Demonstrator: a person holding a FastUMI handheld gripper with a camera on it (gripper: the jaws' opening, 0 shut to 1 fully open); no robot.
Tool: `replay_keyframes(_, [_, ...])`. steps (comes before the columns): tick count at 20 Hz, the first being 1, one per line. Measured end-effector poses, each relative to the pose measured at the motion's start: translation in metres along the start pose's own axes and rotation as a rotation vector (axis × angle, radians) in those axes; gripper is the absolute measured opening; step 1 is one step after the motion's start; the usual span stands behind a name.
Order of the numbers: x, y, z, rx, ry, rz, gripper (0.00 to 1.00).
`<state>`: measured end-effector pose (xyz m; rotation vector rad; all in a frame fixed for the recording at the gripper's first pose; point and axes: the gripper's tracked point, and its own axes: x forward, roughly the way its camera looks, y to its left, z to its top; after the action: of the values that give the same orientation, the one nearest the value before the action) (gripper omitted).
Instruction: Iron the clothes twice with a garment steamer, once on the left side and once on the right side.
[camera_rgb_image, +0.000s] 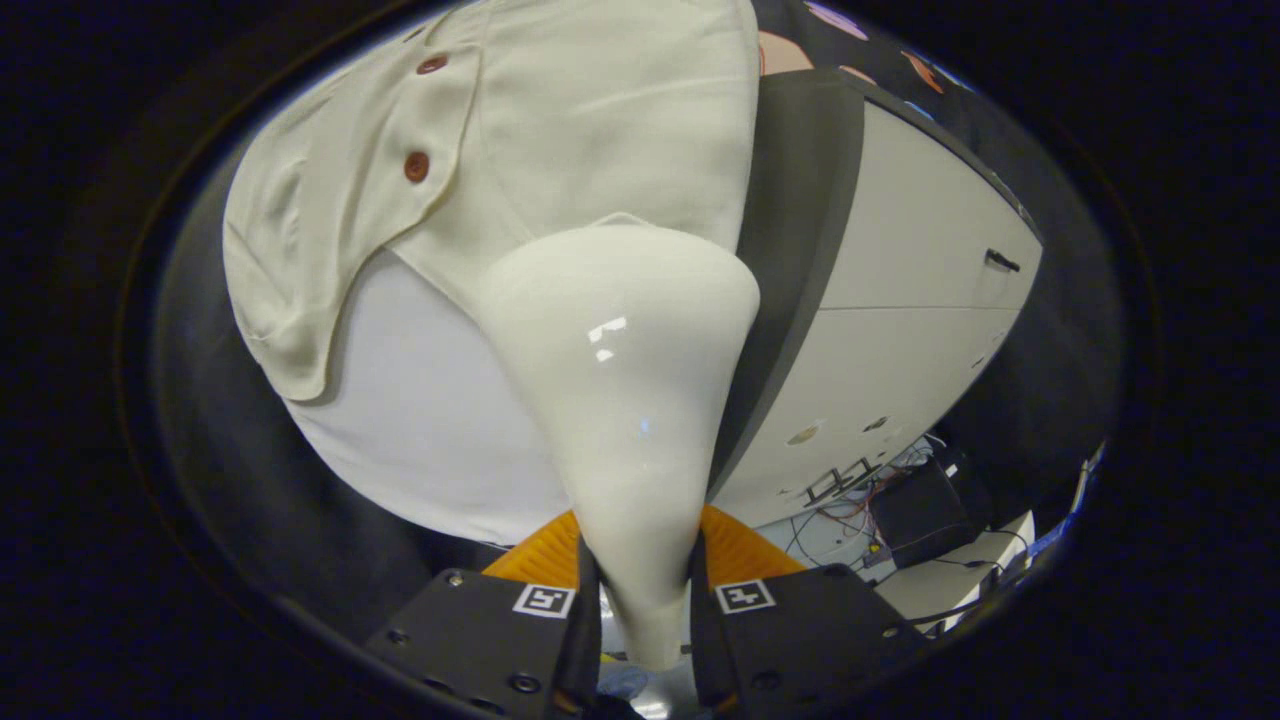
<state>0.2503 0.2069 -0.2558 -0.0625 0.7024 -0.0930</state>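
A glossy cream garment steamer (625, 380) rises from between my fingers, its narrow handle clamped by both of them and its wide head pointing away. My gripper (645, 600) is shut on that handle. The steamer's head rests against a cream shirt (560, 130) with brown buttons (416, 166) that hangs just beyond it. The head sits on the shirt's right part, right of the button placket. The shirt's lower hem curls at the left over a white board (420, 420) behind it.
A dark upright edge (790, 280) runs beside the shirt on the right. Beyond it stands a white cabinet (920, 300) with a small dark handle. Cables and a black box (915, 510) lie on the floor near its base.
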Motion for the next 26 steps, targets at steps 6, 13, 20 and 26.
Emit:
replay_keyframes(6, [-0.066, -0.006, -0.001, -0.044, -0.06, 0.061, 0.37])
replay_keyframes(13, [-0.148, -0.023, 0.008, -0.068, -0.155, 0.119, 0.37])
replay_keyframes(20, [-0.228, -0.045, 0.041, -0.079, -0.269, 0.163, 0.37])
replay_keyframes(26, [-0.301, -0.067, 0.1, -0.085, -0.449, 0.188, 0.36])
